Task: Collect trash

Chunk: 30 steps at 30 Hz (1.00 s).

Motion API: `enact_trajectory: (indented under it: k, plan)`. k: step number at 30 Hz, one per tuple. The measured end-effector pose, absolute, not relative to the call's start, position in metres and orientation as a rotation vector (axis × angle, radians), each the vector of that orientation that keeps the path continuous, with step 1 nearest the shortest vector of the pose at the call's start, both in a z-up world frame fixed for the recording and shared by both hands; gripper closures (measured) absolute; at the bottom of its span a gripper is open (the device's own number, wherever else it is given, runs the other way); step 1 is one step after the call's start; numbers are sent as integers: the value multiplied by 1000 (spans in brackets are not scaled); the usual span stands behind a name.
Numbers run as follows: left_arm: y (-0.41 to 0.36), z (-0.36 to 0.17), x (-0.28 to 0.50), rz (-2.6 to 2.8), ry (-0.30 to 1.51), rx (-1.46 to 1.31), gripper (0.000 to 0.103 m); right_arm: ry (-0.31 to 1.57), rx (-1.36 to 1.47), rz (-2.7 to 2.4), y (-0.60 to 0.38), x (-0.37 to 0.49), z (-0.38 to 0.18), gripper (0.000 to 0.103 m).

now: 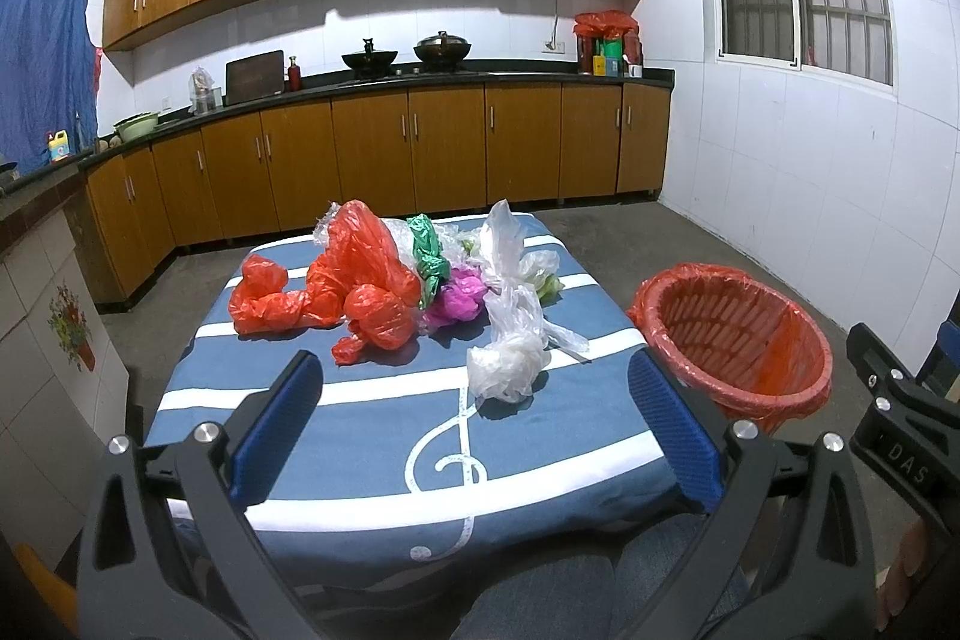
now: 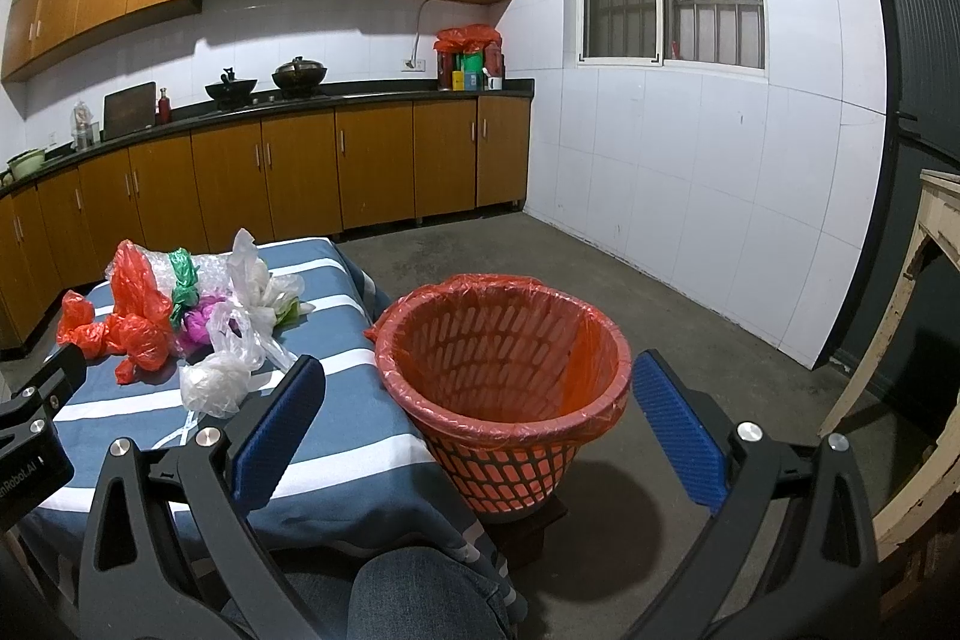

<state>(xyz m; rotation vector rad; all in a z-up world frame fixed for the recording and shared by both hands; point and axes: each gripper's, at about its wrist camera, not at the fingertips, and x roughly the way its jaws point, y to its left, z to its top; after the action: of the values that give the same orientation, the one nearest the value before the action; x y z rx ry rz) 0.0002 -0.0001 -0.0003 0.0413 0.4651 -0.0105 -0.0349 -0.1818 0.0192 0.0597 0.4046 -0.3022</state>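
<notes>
A heap of crumpled plastic bags lies on the blue striped tablecloth (image 1: 372, 436): red bags (image 1: 354, 280), a green one (image 1: 429, 250), a magenta one (image 1: 459, 301) and clear white ones (image 1: 510, 358). My left gripper (image 1: 474, 418) is open and empty, held above the table's near half, short of the heap. A red lined trash basket (image 2: 504, 370) stands on the floor right of the table. My right gripper (image 2: 480, 418) is open and empty, in front of the basket. The heap also shows in the right wrist view (image 2: 180, 316).
Kitchen counter with wooden cabinets (image 1: 372, 148) runs along the back and left walls. Concrete floor (image 2: 630, 292) stretches behind the basket. A worn cream-coloured piece of furniture (image 2: 924, 340) stands at the far right. My knee in jeans (image 2: 420, 592) is below the table edge.
</notes>
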Motion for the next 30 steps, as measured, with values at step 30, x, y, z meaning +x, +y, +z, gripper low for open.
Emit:
enact_trajectory:
  k: [30]
  plan:
    - [-3, -2, -1, -11, 472, 41, 4, 407, 61, -304, -183, -33, 17, 2]
